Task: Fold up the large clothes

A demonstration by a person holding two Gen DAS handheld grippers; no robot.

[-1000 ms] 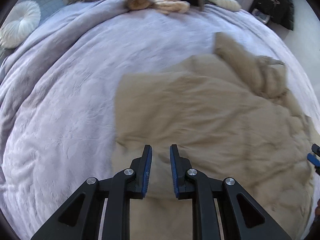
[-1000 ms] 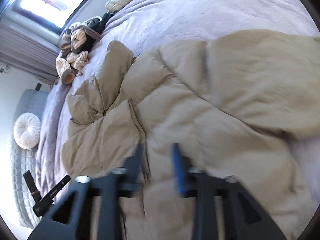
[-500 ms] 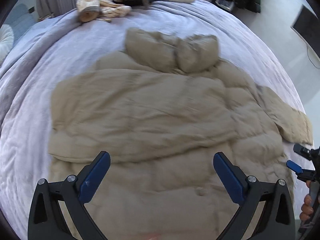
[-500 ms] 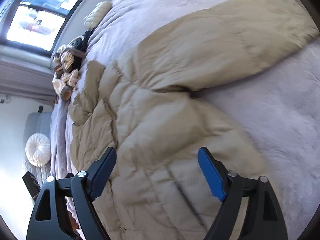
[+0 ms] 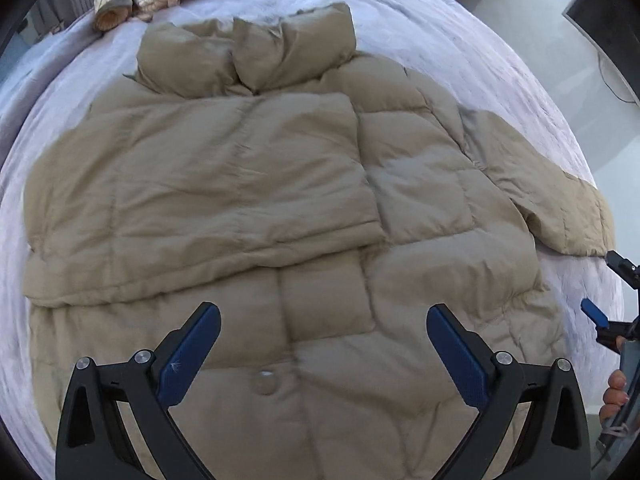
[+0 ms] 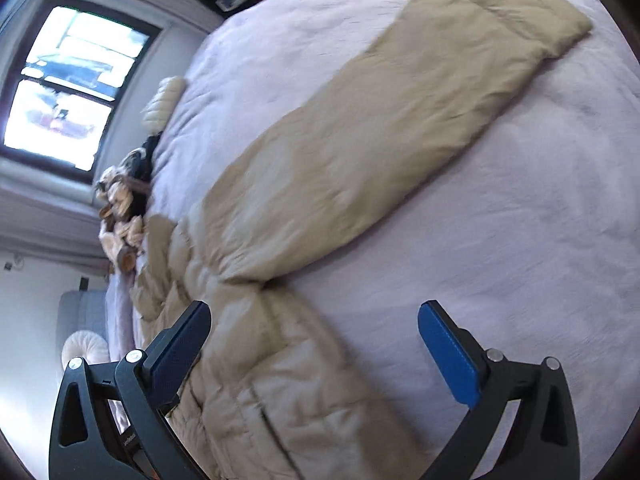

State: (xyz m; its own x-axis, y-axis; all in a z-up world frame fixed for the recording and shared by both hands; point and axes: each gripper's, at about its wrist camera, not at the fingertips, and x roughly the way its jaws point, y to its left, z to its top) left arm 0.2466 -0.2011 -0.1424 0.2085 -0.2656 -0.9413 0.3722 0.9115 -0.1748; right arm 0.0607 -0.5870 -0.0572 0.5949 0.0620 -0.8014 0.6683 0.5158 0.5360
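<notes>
Daylight floods in from the window (image 6: 68, 92), which is blown out to near white. The bedspread (image 5: 460, 40) is lit evenly with soft, shallow shadows in its folds. The right wrist view is smeared by motion blur; the left wrist view is sharper. Fisheye bending curves both frames, with dark vignetted corners.

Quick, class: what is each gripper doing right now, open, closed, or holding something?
Left gripper: open, holding nothing, above the tan puffer jacket.
Right gripper: open, holding nothing, above the jacket's edge and the bedspread.
</notes>
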